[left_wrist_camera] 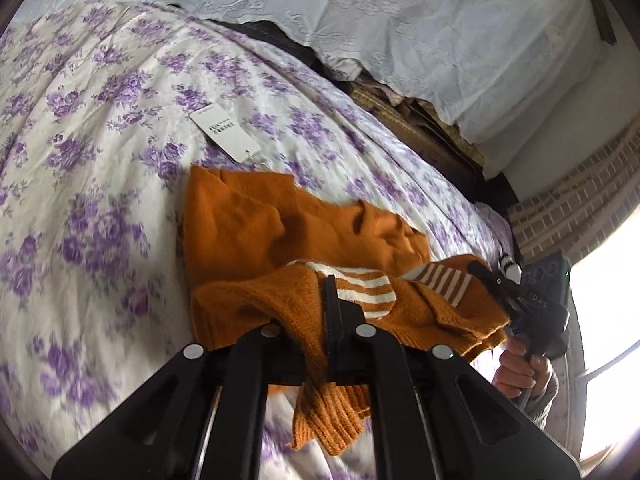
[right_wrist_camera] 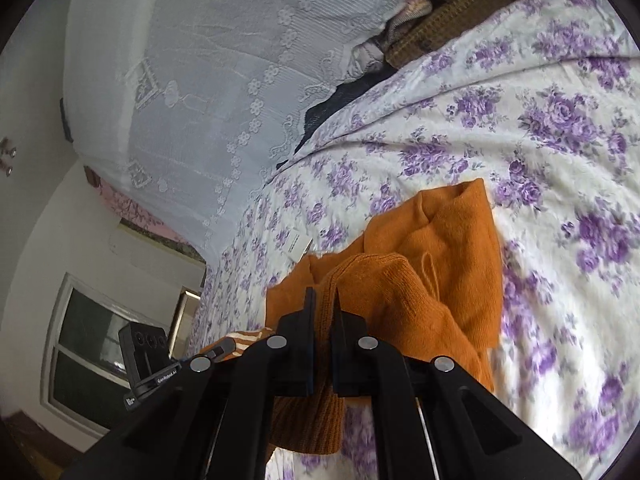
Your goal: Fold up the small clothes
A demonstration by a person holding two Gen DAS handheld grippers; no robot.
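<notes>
Here both my left gripper [left_wrist_camera: 331,292] and right gripper [right_wrist_camera: 323,300] pinch the orange sweater [left_wrist_camera: 280,232] at lower centre, lifting its hem off the bedsheet [left_wrist_camera: 100,120] to fold it over.

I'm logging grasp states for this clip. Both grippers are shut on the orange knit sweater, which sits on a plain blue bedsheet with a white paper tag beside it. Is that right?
Not quite: the bedsheet is white with purple flowers, not plain blue, as the left wrist view shows. The rest holds: the left gripper and right gripper are each shut on the orange knit sweater, and a white paper tag lies beside it.
</notes>
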